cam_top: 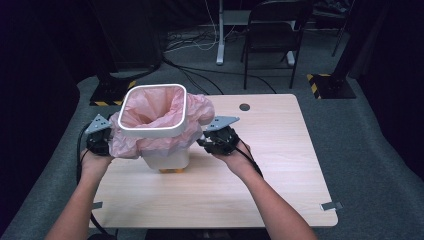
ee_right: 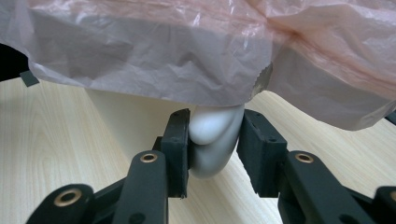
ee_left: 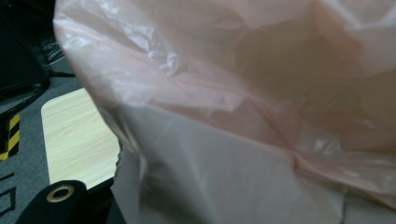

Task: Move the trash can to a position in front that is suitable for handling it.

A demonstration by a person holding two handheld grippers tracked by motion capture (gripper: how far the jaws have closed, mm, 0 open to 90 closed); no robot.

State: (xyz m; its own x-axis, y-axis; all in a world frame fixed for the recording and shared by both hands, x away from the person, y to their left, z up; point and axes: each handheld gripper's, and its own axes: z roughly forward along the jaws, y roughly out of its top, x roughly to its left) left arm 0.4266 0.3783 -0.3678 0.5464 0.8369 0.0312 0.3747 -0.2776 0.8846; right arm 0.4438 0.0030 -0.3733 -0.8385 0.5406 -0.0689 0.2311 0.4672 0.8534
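Observation:
A white bin (cam_top: 167, 159) stands on the wooden table (cam_top: 270, 165), lined with a pink plastic bag (cam_top: 197, 112) whose edge spills over a white square ring (cam_top: 150, 133) at the top. My left gripper (cam_top: 106, 142) is pressed against the bag on the bin's left. In the left gripper view the bag (ee_left: 233, 70) and the bin wall (ee_left: 210, 182) cover its jaws, and one black link (ee_left: 58, 198) shows. My right gripper (cam_top: 204, 141) is at the bin's right. In the right gripper view it (ee_right: 215, 126) is shut on a white rounded handle (ee_right: 210, 156) under the bag's hem (ee_right: 140, 65).
A round cable hole (cam_top: 244, 107) sits near the table's far edge. Two small metal clips (cam_top: 331, 205) lie at the front edge. Behind the table stand a black chair (cam_top: 275, 30), cables on the floor, and stand bases with yellow-black stripes (cam_top: 320, 86).

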